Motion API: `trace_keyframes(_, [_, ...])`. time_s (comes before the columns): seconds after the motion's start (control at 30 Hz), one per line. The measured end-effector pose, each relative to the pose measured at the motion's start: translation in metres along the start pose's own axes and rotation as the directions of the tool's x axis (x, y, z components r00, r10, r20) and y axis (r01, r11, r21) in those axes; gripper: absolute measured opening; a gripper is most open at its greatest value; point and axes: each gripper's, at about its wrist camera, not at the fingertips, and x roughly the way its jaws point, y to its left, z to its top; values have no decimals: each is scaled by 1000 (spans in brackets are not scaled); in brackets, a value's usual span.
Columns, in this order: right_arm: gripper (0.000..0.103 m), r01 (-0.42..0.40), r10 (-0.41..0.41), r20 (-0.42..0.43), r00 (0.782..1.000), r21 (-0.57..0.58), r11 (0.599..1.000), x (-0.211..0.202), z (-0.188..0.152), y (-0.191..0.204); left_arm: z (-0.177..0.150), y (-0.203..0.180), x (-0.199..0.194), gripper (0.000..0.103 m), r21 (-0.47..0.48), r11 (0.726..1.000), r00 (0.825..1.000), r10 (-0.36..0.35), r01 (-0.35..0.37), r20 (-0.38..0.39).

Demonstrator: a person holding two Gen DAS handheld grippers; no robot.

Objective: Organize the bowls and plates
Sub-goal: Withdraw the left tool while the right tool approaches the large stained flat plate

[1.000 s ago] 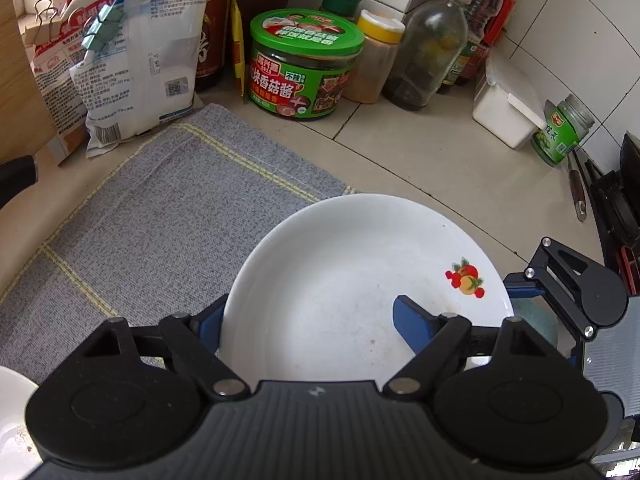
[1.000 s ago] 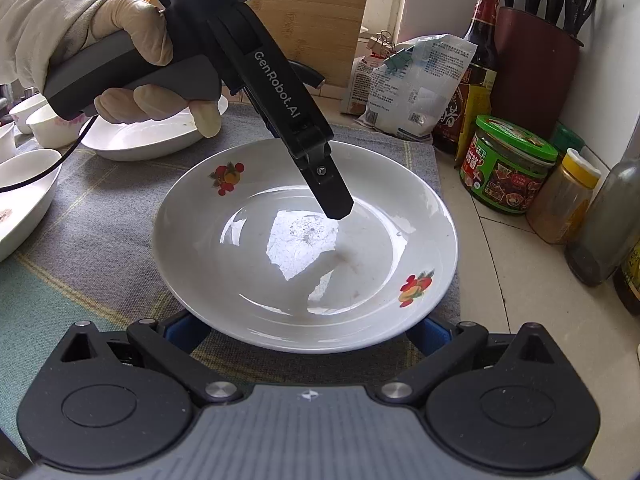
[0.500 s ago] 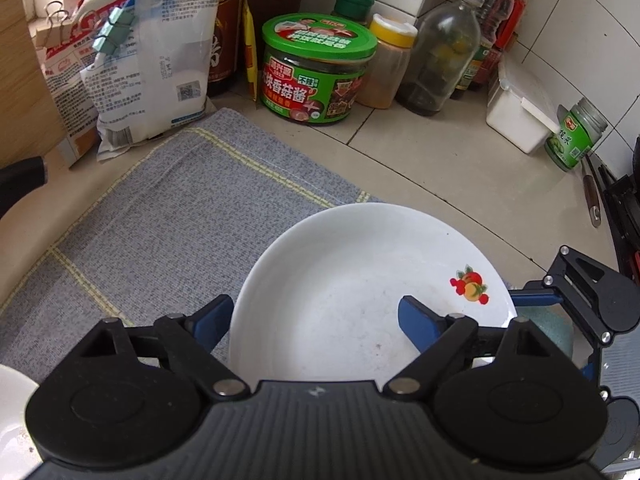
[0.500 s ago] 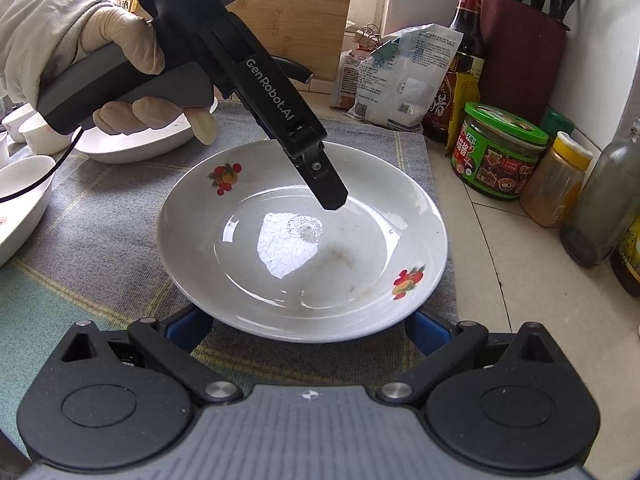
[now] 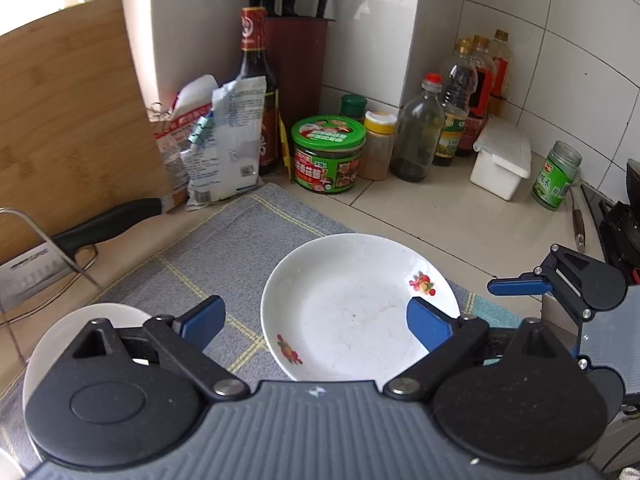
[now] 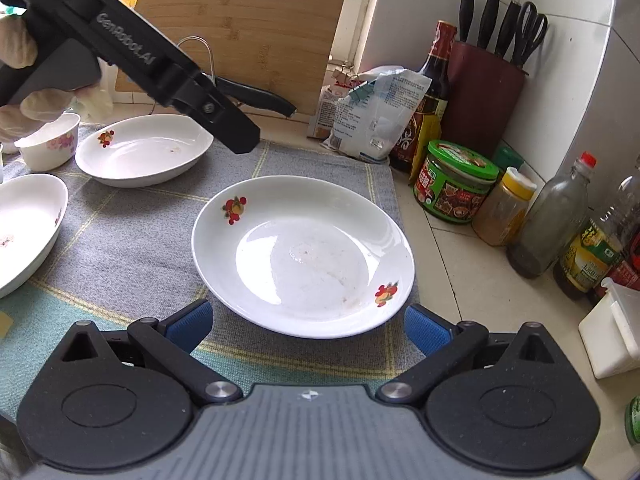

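A white deep plate with fruit prints (image 6: pixel 304 256) lies on the grey mat (image 6: pixel 132 240); it also shows in the left wrist view (image 5: pixel 356 308). My left gripper (image 5: pixel 316 320) is open and empty, raised above and behind the plate; its body shows in the right wrist view (image 6: pixel 160 68). My right gripper (image 6: pixel 306 322) is open and empty, its blue pads just short of the plate's near rim. Another white plate (image 6: pixel 144 152), a small floral bowl (image 6: pixel 50 142) and a white bowl (image 6: pixel 24 228) sit at the left of the mat.
A green-lidded jar (image 6: pixel 454 182), bottles (image 6: pixel 552 224), a white box (image 5: pixel 502 162), bagged goods (image 6: pixel 372 116) and a knife block (image 6: pixel 484 92) crowd the back and right of the counter. A cutting board (image 6: pixel 244 32) and cleaver (image 5: pixel 48 256) stand at the back left.
My left gripper has lifted up and back away from the plate, which now rests on the mat. My right gripper has drawn back slightly from the plate's rim.
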Motion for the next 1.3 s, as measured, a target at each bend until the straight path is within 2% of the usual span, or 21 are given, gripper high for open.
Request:
trace_keyframes(0.1, [103, -6, 6, 14, 1000, 1, 1000, -6, 2, 5, -19, -5, -28, 100, -47, 997, 997, 63, -60, 51])
trace_keyframes(0.27, [103, -51, 50, 40, 998, 17, 999, -9, 3, 12, -51, -10, -67, 101, -138, 970, 972, 216, -202, 93])
trace_keyframes(0.37, [103, -91, 90, 35, 995, 34, 995, -6, 2, 20, -75, -13, -88, 101, -200, 936, 947, 310, -288, 87])
trace_keyframes(0.57, [103, -142, 142, 8, 990, 18, 990, 0, 0, 43, -114, -21, -110, 101, -201, 898, 912, 408, -391, 49])
trace_keyframes(0.63, [103, -164, 164, -2, 986, 25, 986, 1, 1, 52, -126, -25, -118, 101, -203, 890, 905, 424, -408, 43])
trace_keyframes(0.8, [103, -163, 164, -32, 986, 45, 986, 1, 6, 74, -157, -28, -138, 101, -214, 886, 904, 427, -412, 27])
trace_keyframes(0.9, [103, -189, 191, -37, 981, 69, 980, -2, 8, 85, -175, -28, -152, 101, -220, 889, 910, 415, -401, 20])
trace_keyframes(1.03, [103, -177, 183, -65, 981, 78, 981, -5, 11, 102, -200, -25, -165, 101, -238, 889, 916, 401, -392, -12])
trace_keyframes(1.3, [103, -206, 216, -97, 972, 107, 973, -12, 14, 131, -245, -11, -173, 101, -260, 887, 923, 379, -381, -60])
